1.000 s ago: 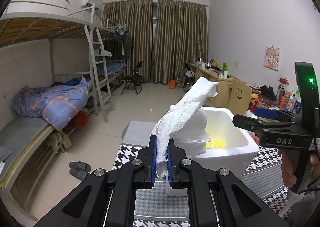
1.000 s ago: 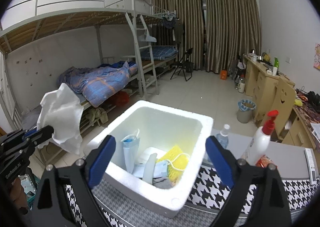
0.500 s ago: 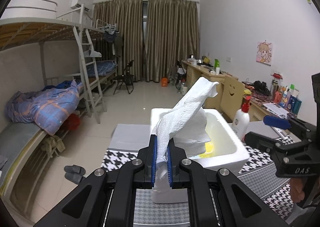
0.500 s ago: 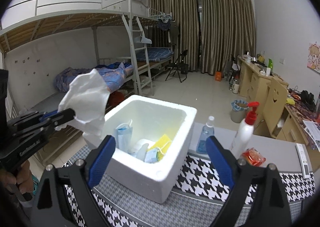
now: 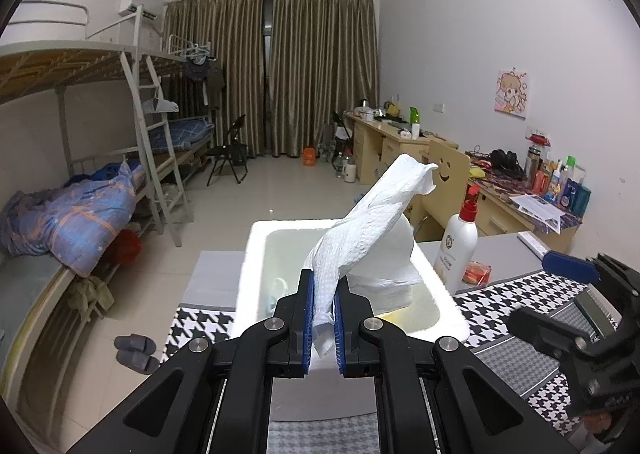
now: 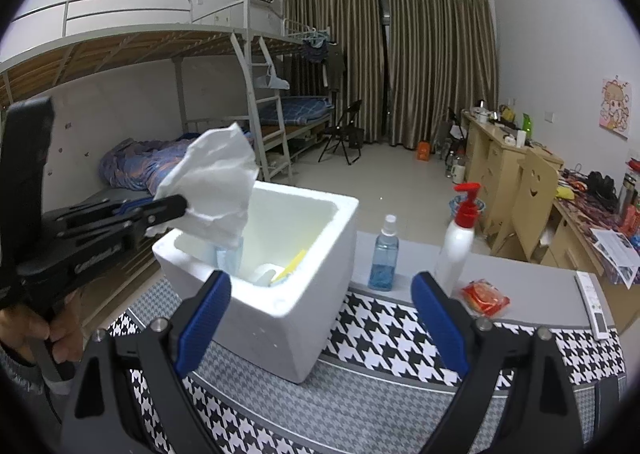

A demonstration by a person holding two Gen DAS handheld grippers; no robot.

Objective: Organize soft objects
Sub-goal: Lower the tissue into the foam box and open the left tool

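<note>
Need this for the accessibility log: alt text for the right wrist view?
Open right gripper faces a white foam box on a houndstooth cloth. The left gripper holds a crumpled white tissue over the box's left rim.

Your left gripper [image 5: 323,324] has its jaws clamped on a white paper towel [image 5: 368,230], which rises over the white foam box [image 5: 250,274] on the houndstooth-covered table [image 5: 520,366]; a pump bottle [image 5: 460,246] stands just right.
</note>
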